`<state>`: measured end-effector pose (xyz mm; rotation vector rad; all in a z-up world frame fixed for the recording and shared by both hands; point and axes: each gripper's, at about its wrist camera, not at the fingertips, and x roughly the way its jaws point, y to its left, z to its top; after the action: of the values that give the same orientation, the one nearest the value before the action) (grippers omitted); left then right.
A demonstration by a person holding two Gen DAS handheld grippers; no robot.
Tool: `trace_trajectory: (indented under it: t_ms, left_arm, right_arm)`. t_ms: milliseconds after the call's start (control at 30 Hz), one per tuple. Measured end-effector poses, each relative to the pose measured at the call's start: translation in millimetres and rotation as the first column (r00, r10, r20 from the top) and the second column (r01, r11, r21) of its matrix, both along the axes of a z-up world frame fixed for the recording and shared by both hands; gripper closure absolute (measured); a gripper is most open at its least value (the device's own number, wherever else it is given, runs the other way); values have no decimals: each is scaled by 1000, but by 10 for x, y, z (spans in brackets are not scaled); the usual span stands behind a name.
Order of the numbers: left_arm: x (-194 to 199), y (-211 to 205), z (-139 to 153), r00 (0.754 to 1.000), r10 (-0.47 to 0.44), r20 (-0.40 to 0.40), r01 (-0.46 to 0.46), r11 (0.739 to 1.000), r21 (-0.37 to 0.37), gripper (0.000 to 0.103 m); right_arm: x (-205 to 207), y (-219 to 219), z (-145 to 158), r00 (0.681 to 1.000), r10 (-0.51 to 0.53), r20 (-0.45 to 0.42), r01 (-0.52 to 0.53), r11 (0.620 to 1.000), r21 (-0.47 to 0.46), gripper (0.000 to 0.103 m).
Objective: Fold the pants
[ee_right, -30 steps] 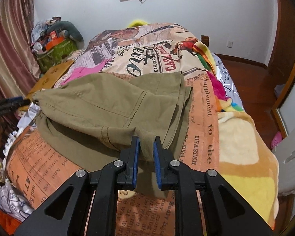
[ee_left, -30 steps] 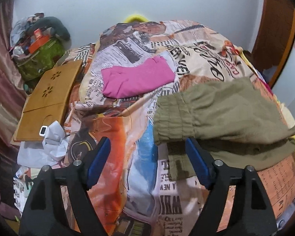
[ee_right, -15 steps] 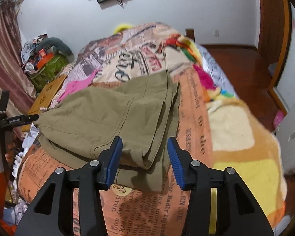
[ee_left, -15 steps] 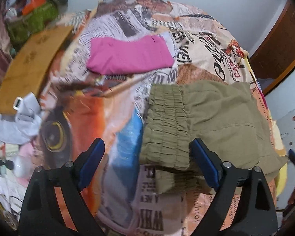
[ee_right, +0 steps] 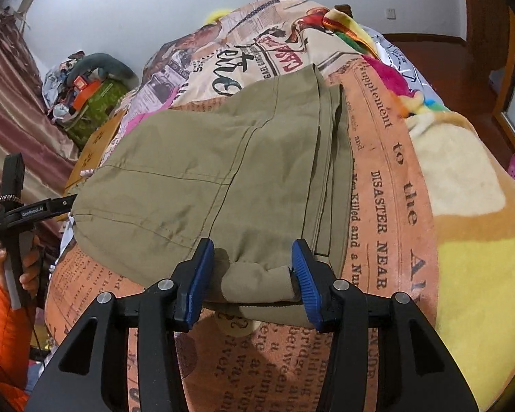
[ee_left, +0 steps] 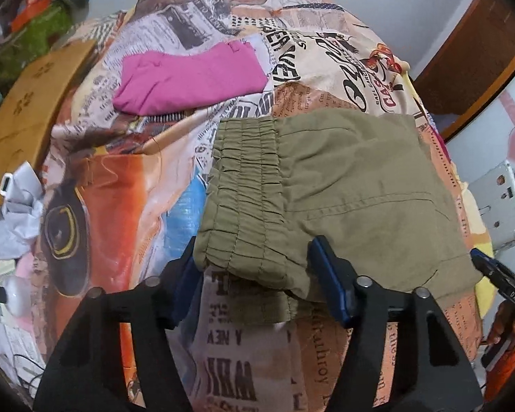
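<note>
Olive-green pants lie folded on the bed, with the elastic waistband toward the left. My left gripper is open, its jaws straddling the near corner of the waistband. In the right wrist view the pants lie in layers, edges stacked on the right. My right gripper is open with its jaws either side of the near folded edge, not clamping it. The left gripper also shows in the right wrist view, at the pants' left corner.
A folded pink garment lies further up the bed. A wooden lap tray and clutter sit at the left bedside. The newspaper-print blanket covers the bed; a yellow and cream blanket lies to the right.
My right gripper opened and released the pants edge it was pinching. My left gripper moved forward so its open jaws now straddle the waistband corner.
</note>
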<state>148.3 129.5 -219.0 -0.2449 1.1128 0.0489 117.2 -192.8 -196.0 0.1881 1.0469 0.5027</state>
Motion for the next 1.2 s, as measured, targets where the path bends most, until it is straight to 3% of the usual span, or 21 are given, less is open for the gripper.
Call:
trace_trajectory:
  t_ms: [133, 200, 400, 633, 767, 1000, 1200]
  left_arm:
    - [-24, -135, 127, 999, -23, 32, 19, 992, 126, 49]
    - [-38, -164, 189, 998, -29, 50, 21, 988, 154, 51]
    - [-71, -213, 395, 993, -39, 112, 16, 981, 193, 53]
    - [-174, -481, 714, 976, -110, 190, 62, 969, 238, 53]
    - [-172, -496, 602, 980, -117, 159, 76, 968, 240, 53]
    - [-227, -371, 103, 996, -82, 42, 73, 981, 177, 50]
    - [-297, -345, 119, 995, -76, 57, 65, 983, 173, 45]
  right_arm:
    - [-25, 10, 9, 1000, 14, 17, -14, 1000, 0, 77]
    - [-38, 29, 9, 999, 20, 29, -20, 1000, 6, 83]
    - [-53, 13, 147, 995, 4, 98, -5, 1000, 5, 89]
    - [-32, -140, 553, 972, -43, 230, 46, 999, -5, 90]
    - [-55, -185, 499, 975, -49, 218, 56, 998, -26, 90]
    - [-84, -70, 55, 995, -10, 96, 18, 996, -83, 90]
    - [-100, -48, 59, 997, 5, 76, 5, 992, -130, 84]
